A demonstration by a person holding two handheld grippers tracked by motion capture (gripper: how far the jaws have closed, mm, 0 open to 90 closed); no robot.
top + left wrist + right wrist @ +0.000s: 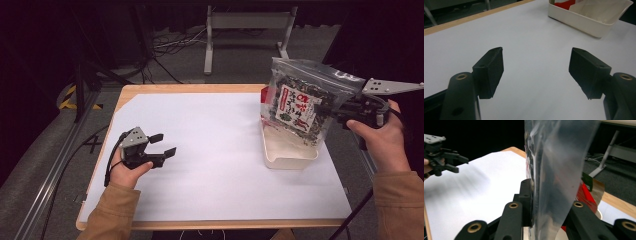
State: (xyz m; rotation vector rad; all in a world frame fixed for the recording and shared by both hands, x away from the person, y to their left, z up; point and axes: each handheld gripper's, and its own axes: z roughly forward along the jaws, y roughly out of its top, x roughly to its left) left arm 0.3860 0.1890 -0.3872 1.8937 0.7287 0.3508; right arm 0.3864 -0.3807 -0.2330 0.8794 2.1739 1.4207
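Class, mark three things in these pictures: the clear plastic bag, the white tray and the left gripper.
clear plastic bag (300, 102), high view, on its printed label.
white tray (290, 161), high view, on its near rim.
left gripper (163, 145), high view, midway between its open fingertips.

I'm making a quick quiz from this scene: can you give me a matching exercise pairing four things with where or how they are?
Things:
1. left tongs
2. right tongs
3. clear zip bag
4. white tray

States:
A. rests on the white sheet at the table's right side
B. open, with nothing between the jaws, above the white sheet
C. held up in the air over the tray, a printed packet inside
D. shut on an edge of the bag

Pairs: 1-B, 2-D, 3-C, 4-A
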